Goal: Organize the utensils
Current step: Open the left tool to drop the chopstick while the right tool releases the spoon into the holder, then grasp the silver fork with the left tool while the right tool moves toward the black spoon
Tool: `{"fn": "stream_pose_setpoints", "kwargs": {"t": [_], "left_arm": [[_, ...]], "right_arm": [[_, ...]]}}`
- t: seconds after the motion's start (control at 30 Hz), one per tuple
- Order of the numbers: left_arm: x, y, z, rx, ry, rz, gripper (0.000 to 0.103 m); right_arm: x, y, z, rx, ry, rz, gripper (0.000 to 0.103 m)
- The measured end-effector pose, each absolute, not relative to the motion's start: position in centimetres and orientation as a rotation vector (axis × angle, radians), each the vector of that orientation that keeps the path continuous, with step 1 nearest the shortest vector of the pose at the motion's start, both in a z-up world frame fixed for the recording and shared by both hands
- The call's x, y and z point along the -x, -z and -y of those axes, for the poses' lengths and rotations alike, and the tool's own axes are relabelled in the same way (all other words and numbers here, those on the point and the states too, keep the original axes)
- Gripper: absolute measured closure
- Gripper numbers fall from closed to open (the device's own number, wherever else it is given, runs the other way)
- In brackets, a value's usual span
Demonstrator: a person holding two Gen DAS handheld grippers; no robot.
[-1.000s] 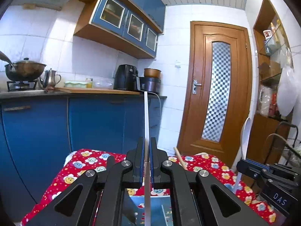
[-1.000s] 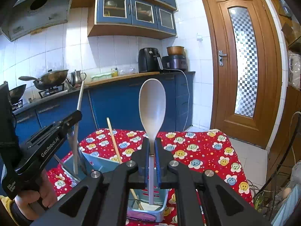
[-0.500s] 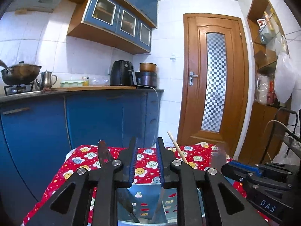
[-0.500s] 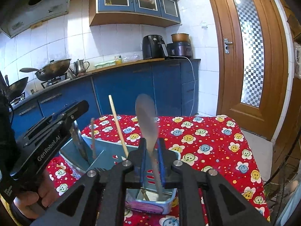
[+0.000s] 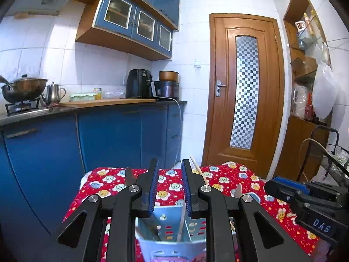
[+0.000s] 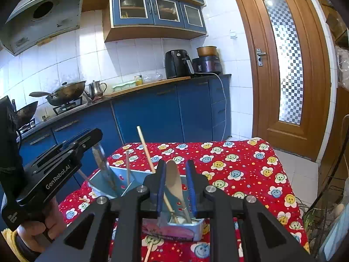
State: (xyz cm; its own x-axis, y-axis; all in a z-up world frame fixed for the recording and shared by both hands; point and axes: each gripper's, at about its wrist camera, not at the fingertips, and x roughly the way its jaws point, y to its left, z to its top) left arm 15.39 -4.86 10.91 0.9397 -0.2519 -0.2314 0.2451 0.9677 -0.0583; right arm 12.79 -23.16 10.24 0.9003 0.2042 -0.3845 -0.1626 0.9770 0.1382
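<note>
A light blue utensil caddy [image 6: 122, 174] stands on the red flowered tablecloth; it also shows in the left wrist view [image 5: 168, 216]. In it stand a pale spoon [image 6: 174, 181], a chopstick [image 6: 145, 148], a thin metal utensil [image 6: 127, 166] and a dark knife [image 6: 101, 161]. My right gripper [image 6: 174, 185] is open just above the caddy, its fingers either side of the spoon without gripping it. My left gripper [image 5: 169, 187] is open above the caddy's left part, with the thin utensil [image 5: 181, 222] standing free below it. The knife [image 5: 129, 175] and chopstick [image 5: 198, 170] show beside its fingers.
The small table [image 6: 240, 166] has a red flowered cloth. Blue kitchen cabinets [image 6: 163, 118] with a stove and wok [image 6: 65, 89] lie behind. A wooden door [image 6: 288, 65] is to the right. A wire rack [image 5: 327, 159] stands at the right.
Both grippers have lowered toward the caddy and opened. The left let go of the thin metal utensil and the right let go of the spoon; both utensils now stand in the caddy.
</note>
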Motion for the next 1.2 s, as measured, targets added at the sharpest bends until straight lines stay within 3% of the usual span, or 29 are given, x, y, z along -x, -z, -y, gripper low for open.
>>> {"fn": "stream_pose_setpoints", "kwargs": {"t": [0.67,1.2], "left_arm": [[-9.7,-11.3,2.2,0.028,0.338,-0.453,0.082],[-6.7,-6.0,3.5,-0.026,0.388,-0.707,0.080]], "right_arm": [[-6.1,-10.1,23.5,-0.130,-0.182,-0.491,0.079],[-2.1,-6.4,24.3,-0.162,-0.182,-0.612,0.075]]}}
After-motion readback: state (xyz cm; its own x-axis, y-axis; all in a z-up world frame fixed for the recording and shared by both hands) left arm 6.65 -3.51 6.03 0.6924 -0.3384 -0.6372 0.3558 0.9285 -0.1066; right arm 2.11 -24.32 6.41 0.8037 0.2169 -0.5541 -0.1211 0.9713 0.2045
